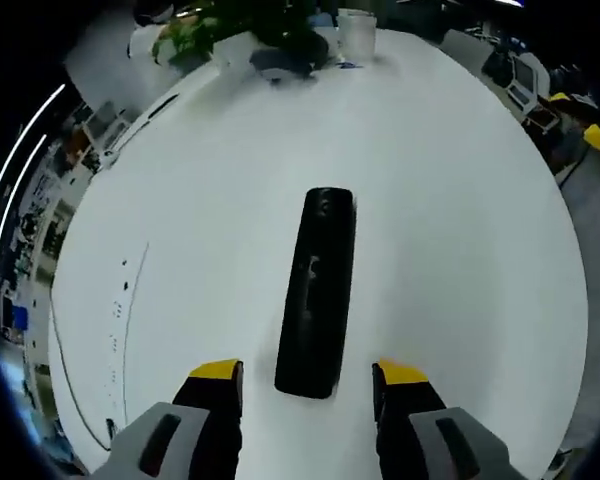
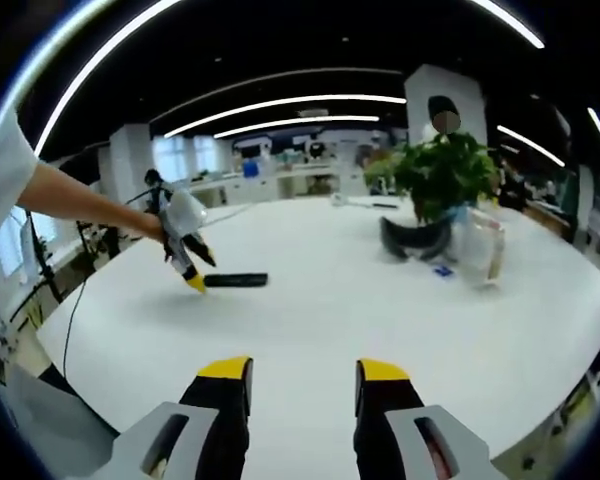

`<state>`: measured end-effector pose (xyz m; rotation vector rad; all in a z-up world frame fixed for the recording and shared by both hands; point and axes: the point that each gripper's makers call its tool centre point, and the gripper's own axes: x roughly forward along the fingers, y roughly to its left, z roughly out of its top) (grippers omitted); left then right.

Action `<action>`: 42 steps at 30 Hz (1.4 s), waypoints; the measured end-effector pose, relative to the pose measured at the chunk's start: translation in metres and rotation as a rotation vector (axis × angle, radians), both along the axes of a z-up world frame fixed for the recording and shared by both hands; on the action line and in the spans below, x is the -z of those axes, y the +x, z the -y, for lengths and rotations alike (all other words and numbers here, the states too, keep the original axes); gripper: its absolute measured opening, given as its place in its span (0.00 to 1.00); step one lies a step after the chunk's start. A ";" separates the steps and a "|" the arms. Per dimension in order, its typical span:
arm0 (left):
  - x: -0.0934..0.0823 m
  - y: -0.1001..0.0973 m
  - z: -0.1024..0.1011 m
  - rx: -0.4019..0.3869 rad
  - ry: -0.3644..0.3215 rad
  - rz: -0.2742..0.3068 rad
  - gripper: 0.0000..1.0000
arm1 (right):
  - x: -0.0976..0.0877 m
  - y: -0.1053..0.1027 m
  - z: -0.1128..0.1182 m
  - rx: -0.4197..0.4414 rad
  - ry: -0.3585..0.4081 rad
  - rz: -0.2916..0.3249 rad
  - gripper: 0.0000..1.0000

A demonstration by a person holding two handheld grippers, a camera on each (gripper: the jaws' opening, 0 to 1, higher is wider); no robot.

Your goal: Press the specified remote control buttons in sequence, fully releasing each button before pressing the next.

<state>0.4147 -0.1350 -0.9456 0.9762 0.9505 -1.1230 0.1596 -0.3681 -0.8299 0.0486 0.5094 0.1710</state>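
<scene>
We hold the left hand-held gripper (image 1: 308,380), jaws apart, over the near end of the black remote (image 1: 318,290) lying flat on the white table (image 1: 460,230); the right hand-held gripper (image 2: 302,375), also apart, hangs empty well away. A careless push could skid the remote or catch two buttons. The white pot (image 2: 477,247) holds a leafy plant (image 2: 442,175).
</scene>
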 end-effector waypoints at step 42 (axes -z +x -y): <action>0.004 -0.040 0.009 -0.059 0.098 -0.098 0.23 | -0.003 -0.002 0.000 0.001 0.007 0.017 0.36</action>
